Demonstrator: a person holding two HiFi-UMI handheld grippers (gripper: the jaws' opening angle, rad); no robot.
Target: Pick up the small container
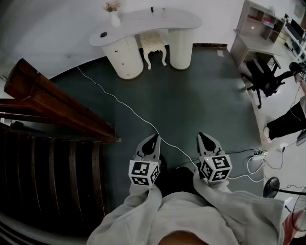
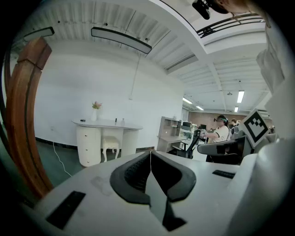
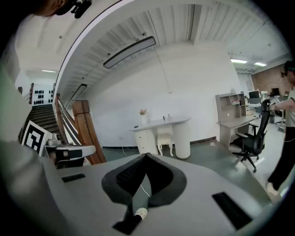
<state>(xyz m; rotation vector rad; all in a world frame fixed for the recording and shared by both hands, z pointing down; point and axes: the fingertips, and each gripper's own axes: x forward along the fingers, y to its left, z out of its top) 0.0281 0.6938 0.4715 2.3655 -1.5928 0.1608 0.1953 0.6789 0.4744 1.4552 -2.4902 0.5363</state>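
Head view looks down on the left tongs (image 1: pixel 153 138) and right tongs (image 1: pixel 202 136), held side by side ahead of the person's grey sleeves (image 1: pixel 138 210). Their tips aim across the floor (image 1: pixel 191 95) toward a white table (image 1: pixel 143 21). Both pairs are closed, tips meeting with nothing between them; only floor and a white cable (image 1: pixel 119 103) show through the gap behind the right tips. This looks like a carrying posture: nothing is within reach, so there is no reason to open yet.

The container is hard to single out. Two little upright things, one dark (image 1: pixel 151 9) and one pale (image 1: pixel 163 8), stand near the table's far edge, well apart from the tongs, and it is probably one of them. A flat dark thing (image 1: pixel 103 34) lies at the left end, near a vase (image 1: pixel 114 18) of flowers.

The table is smooth and curved, on rounded pedestals, with a padded stool (image 1: pixel 153 42) tucked under its middle. The floor is matt dark green. A polished wooden stair rail (image 1: pixel 52 103) runs at the left. The pads (image 2: pixel 134 173) are black and ribbed, set in pale plastic, which should suit a small slick thing.
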